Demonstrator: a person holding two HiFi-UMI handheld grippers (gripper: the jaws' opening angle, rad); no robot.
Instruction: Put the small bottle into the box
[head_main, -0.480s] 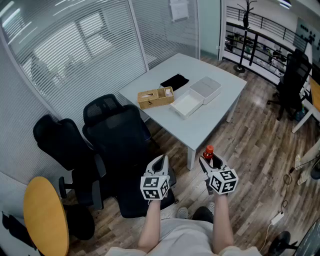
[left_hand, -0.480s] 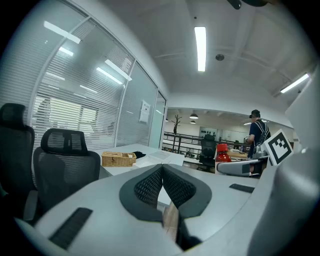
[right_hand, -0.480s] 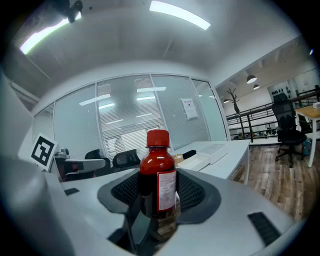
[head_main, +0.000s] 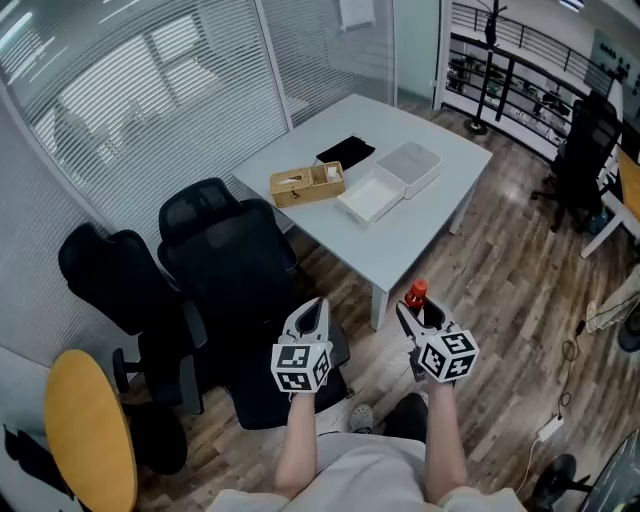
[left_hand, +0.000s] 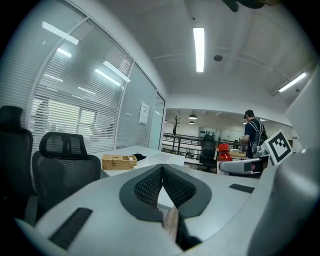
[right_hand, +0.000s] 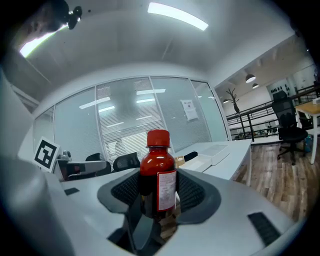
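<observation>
A small dark-red bottle (right_hand: 157, 182) with a red cap (head_main: 416, 292) and a white label stands upright between the pads of my right gripper (head_main: 413, 316), which is shut on it. My left gripper (head_main: 313, 314) is held beside it at the same height, its pads (left_hand: 150, 184) pressed together with nothing in them. Both hang over the wooden floor, short of the white table (head_main: 420, 225). On that table lies an open white box (head_main: 371, 199) with its lid (head_main: 409, 166) next to it, and a wicker box (head_main: 306, 184) sits to the left.
Two black office chairs (head_main: 235, 265) stand between me and the table's left side. A black flat item (head_main: 346, 152) lies behind the wicker box. A yellow round table (head_main: 88, 430) is at lower left. More chairs and desks stand at the right.
The view has shifted slightly toward the table; both grippers keep their places side by side, the bottle still held in the right one.
</observation>
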